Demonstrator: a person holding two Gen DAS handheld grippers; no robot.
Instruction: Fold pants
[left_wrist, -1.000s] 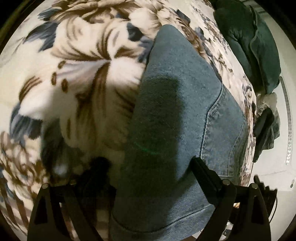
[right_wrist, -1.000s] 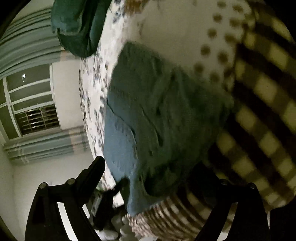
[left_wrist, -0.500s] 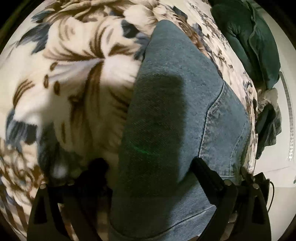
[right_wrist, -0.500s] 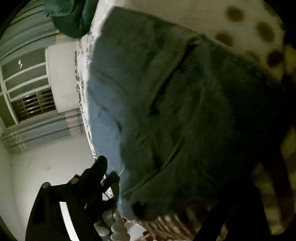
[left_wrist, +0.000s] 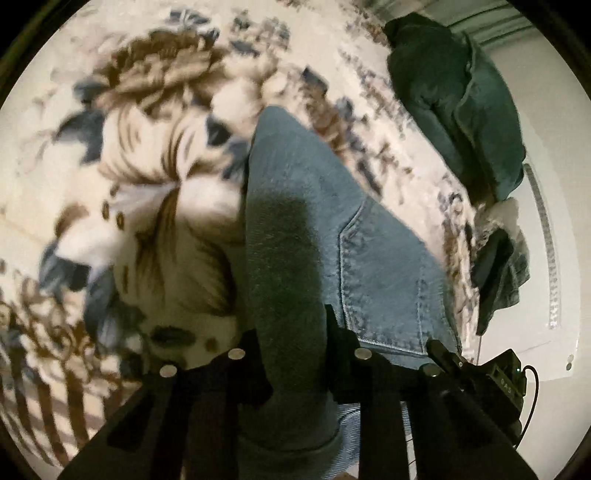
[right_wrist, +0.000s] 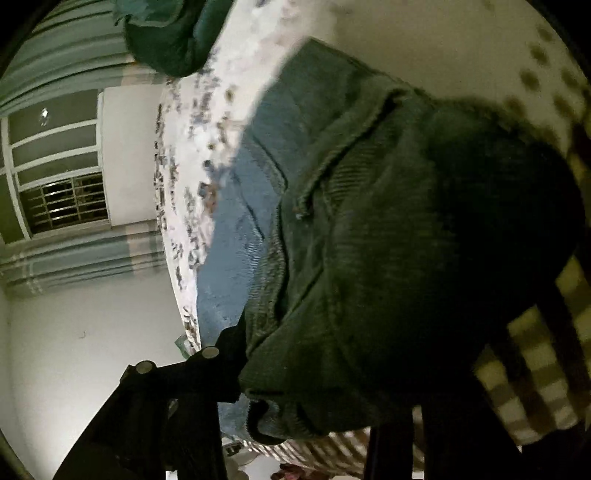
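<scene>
Both grippers now have hold of the jeans (left_wrist: 317, 206) lying on a bed covered by a floral blanket (left_wrist: 147, 192). A second ago the left gripper (left_wrist: 291, 339) stood with its fingers wide apart on either side of the denim; they have since drawn together and are clamped on a bunched ridge of cloth beside the back pocket (left_wrist: 384, 280). In the right wrist view, the right gripper (right_wrist: 332, 369) has pressed in much closer than before. The pants' folded edge fills the gap between its fingers, the left finger (right_wrist: 221, 354) touching the cloth, while the other finger is lost in shadow, so the grip looks closed on the fabric rather than plainly confirmed. A dark green garment (left_wrist: 458, 99) sits heaped at the far end of the bed, well apart from the work. With both ends apparently pinched, the approach appears finished, and the next step is likely to lift the layer and carry it over to make a fold.
</scene>
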